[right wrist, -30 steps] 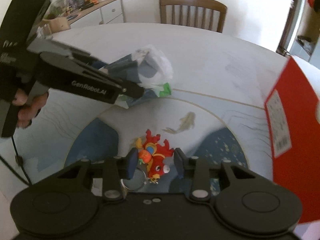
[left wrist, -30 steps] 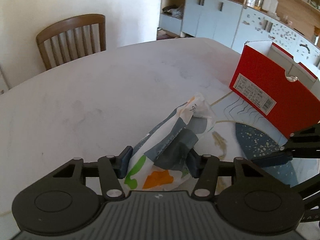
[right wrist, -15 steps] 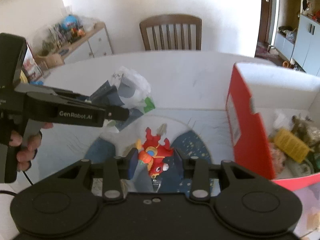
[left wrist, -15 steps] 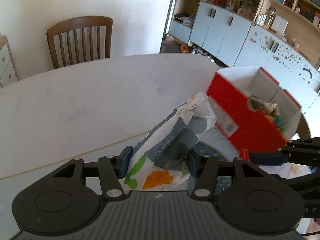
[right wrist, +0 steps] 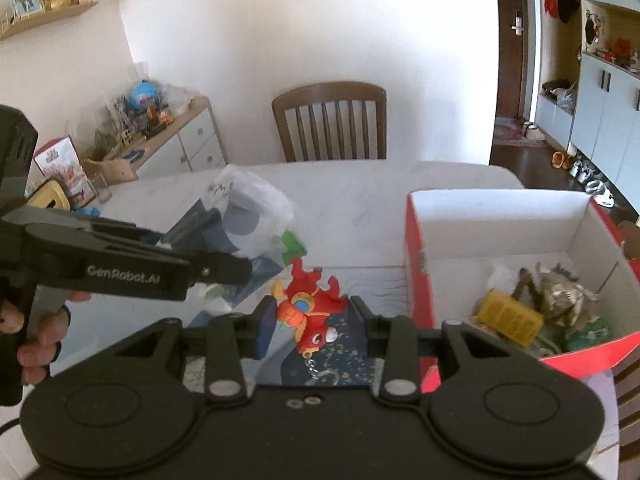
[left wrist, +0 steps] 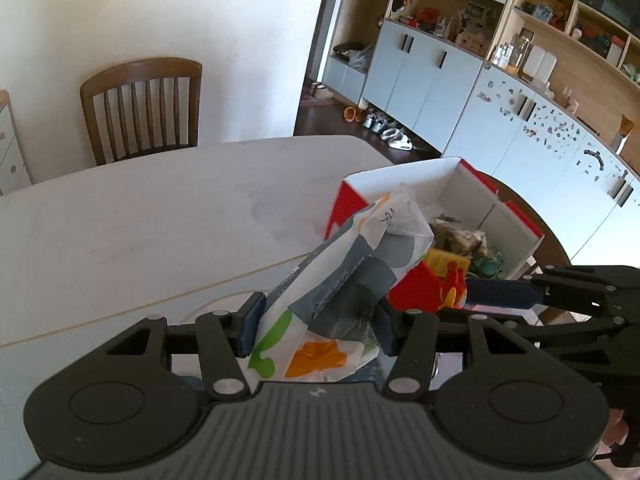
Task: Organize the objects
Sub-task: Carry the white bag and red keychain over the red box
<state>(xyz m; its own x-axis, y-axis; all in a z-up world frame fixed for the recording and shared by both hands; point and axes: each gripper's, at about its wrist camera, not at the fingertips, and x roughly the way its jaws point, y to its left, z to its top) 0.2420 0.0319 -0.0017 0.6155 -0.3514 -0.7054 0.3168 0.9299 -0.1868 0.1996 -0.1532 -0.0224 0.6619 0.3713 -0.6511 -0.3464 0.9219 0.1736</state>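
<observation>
A: Left gripper [left wrist: 316,322] status?

B: It's clamping a crumpled plastic packet [left wrist: 352,276], white with grey, green and orange print. Both pads are pressing its sides. The packet is sticking up and forward out of the jaws, off the table [left wrist: 160,216], its top corner overlapping the near wall of the red box [left wrist: 350,204] in the left wrist view.

A: Right gripper [right wrist: 312,322]?

B: It's gripping a small red toy keychain [right wrist: 312,308], a cartoon figure with orange and blue bits. The jaws are closed on it from both sides. Its chain and ring [right wrist: 320,372] are dangling below. Toy is in the air, above the blue patterned part of the table.

A: Where's the box relative to them?

B: It's sitting on the table, to the right of both grippers. It's open-topped, red outside, white inside. In the right wrist view it's just beside the toy.

A: Anything in it?

B: Yes: a yellow block-like item [right wrist: 508,316], a grey-brown fuzzy thing [right wrist: 560,292], something teal-green underneath. Can't tell what they are exactly.

A: Who's holding the rigs?

B: A person; a hand [right wrist: 36,344] is wrapping the left gripper's handle. Right-hand side is mostly hidden behind the gripper body.

A: Surroundings?

B: A wooden chair [right wrist: 330,120] is standing at the far side of the table, a white wall behind it.
</observation>
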